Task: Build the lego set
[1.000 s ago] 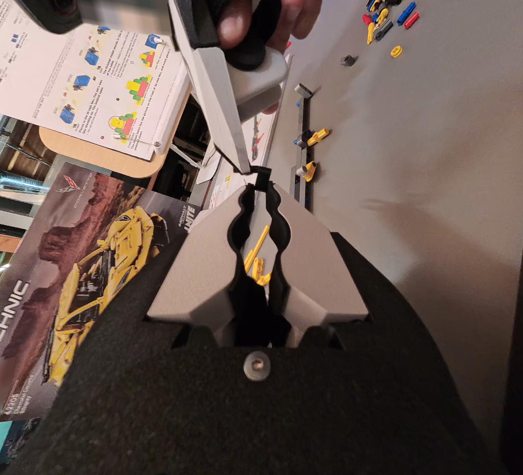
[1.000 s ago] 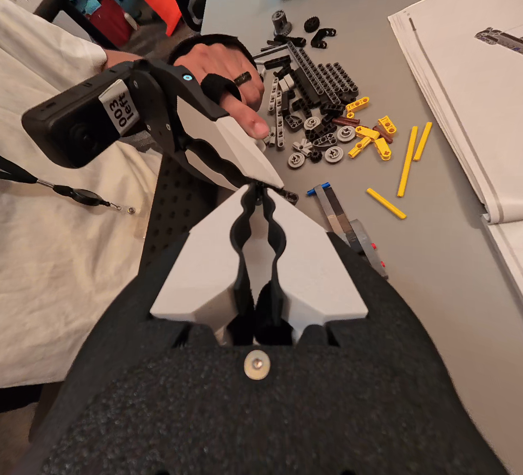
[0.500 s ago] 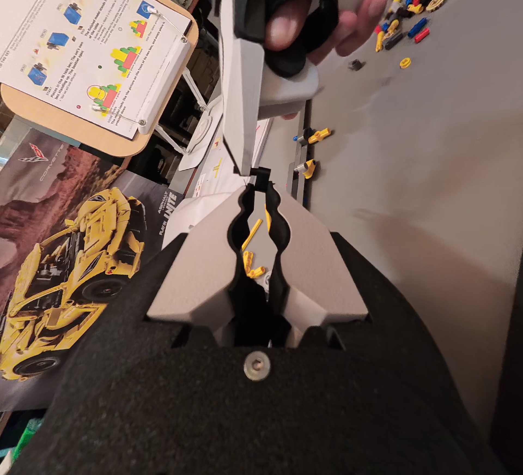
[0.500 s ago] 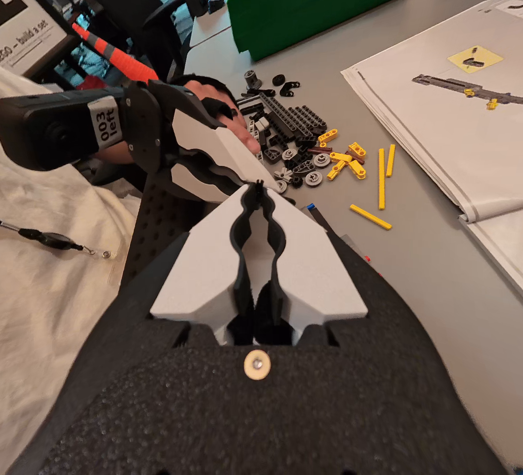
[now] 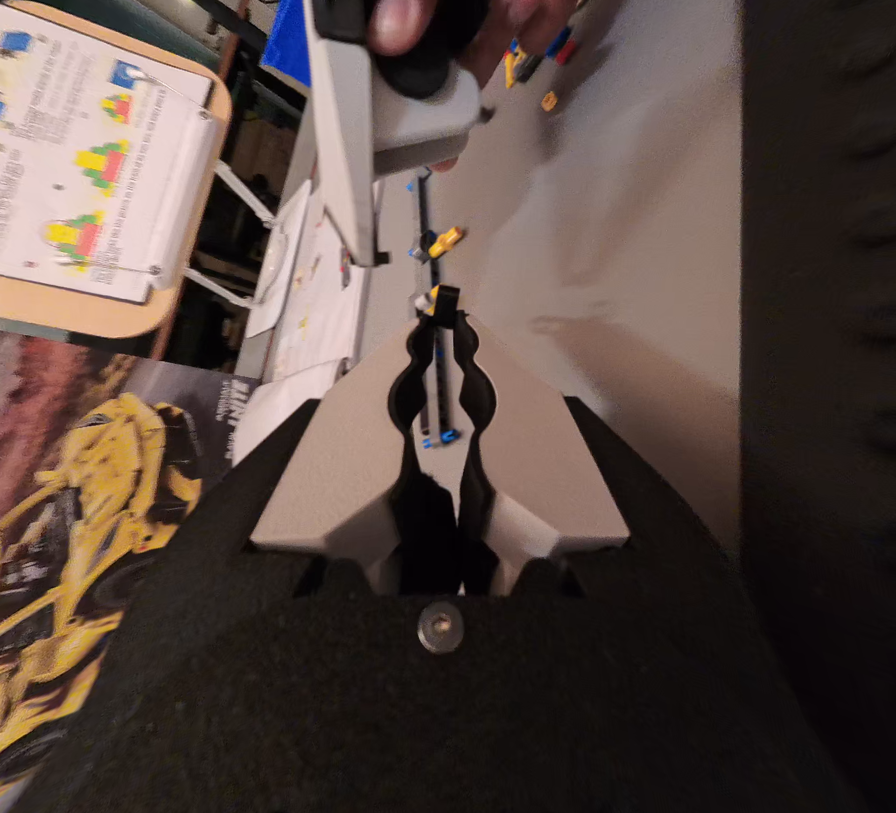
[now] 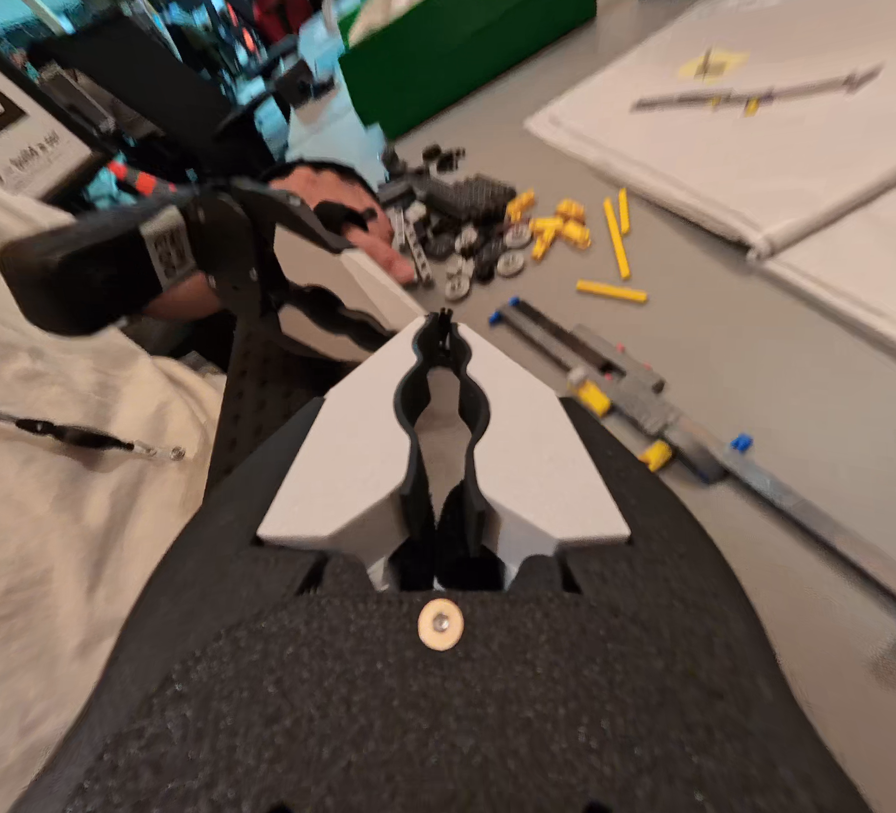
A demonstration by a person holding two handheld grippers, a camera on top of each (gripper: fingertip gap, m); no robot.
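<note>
Though both views are blurred, left hand-held gripper (image 5: 442,316) pinches a small black piece (image 5: 446,300); right hand-held gripper (image 6: 440,322) pinches a black pin (image 6: 441,319), shape unclear.

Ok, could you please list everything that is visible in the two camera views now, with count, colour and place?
table: one, grey, under everything
open instruction booklet: one, white, table's far right
long lego beam assembly: one, grey-black with yellow and blue bits, lying right of the right gripper
stick-shaped lego axles: three, yellow, between assembly and booklet
heap of loose lego parts: one, black, grey, yellow, beyond the axles
blurred second heap: one, mixed colours, left view's far end
box: one, green, far edge
clipboard with printed sheet: one, tan, beside table
car-picture box: one, yellow car, left view
left gripper: grey-black, shut on small black block
right gripper: grey-black, shut on small black pin
</note>
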